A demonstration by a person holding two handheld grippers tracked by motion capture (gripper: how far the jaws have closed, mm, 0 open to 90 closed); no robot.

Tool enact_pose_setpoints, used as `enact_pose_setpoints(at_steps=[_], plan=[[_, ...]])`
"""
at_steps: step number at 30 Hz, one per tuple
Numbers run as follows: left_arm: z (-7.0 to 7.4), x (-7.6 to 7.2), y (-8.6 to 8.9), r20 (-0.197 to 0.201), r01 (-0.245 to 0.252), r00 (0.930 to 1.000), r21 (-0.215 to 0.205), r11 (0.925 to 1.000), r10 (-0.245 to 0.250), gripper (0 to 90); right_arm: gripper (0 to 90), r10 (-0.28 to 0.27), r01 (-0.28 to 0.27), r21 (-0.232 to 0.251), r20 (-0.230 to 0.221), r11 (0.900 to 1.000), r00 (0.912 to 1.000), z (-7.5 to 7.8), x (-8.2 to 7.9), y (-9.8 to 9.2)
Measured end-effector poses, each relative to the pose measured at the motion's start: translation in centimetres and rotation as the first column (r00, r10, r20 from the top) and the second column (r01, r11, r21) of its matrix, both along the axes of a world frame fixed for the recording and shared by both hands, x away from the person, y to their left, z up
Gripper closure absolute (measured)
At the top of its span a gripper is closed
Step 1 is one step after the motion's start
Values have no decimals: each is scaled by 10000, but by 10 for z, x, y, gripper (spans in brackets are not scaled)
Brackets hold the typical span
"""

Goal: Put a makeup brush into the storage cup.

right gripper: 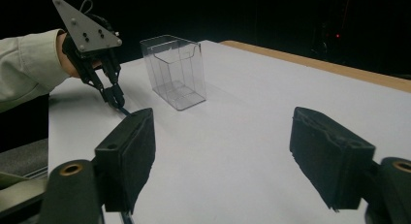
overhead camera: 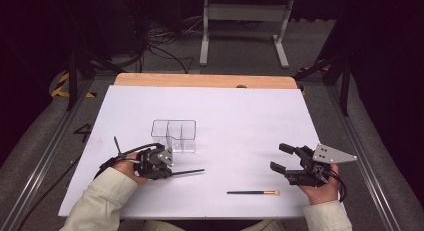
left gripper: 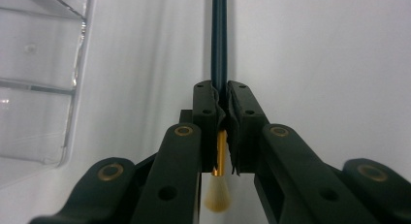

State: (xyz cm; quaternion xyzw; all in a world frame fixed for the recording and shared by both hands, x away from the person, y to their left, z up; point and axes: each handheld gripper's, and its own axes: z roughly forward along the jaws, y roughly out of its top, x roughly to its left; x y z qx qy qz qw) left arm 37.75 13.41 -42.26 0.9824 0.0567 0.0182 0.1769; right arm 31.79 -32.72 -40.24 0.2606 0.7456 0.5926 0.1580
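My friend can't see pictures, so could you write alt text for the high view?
A person's left gripper pinches a thin brush on a white table beside a clear organizer. The right gripper hangs open above a second brush.

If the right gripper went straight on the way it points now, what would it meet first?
Probably nothing: ahead of the open right gripper lies bare white table. The clear organizer and left gripper sit left of that line, though depth is unclear.

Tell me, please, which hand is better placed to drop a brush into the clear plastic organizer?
Probably the left: the left gripper is shut on a dark-handled brush beside the clear plastic organizer. The right gripper is open, farther away.
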Motion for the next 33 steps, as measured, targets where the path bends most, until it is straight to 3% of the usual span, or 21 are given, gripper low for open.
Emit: enact_pose_setpoints(at_steps=[2,9,10,16,26,27,28,29,33], plan=[[6,-2,0,-24,-6,10000,-117,9999,5,832,340,146,-147,-127,-109,9998,9998,2,0,2],[19,-4,-6,-75,119,9999,-121,9999,-120,832,417,828,-851,-752,-327,9935,9960,16,3,15],[23,-5,-10,-73,294,9995,-81,9995,-294,832,417,1149,-1177,-1073,-324,9872,9929,22,6,24],[27,-8,-18,113,497,9987,92,9987,-498,832,420,1660,-1722,-1550,-521,9728,9847,34,11,41],[38,-14,-38,461,967,9942,87,9953,-970,832,494,2414,-2721,-2446,-1482,9307,9590,52,23,76],[39,-14,-39,516,1061,9930,128,9943,-1067,832,498,2540,-2914,-2504,-1712,9232,9519,52,25,82],[40,-15,-42,510,1073,9929,101,9942,-1076,832,498,2540,-2914,-2504,-1712,9232,9519,52,25,82],[43,-15,-48,564,1308,9897,205,9912,-1317,832,501,2615,-3056,-2711,-1872,9127,9469,53,27,89],[47,-18,-57,657,1485,9865,242,9886,-1498,832,510,2846,-3386,-2972,-2105,8928,9352,55,31,103]])
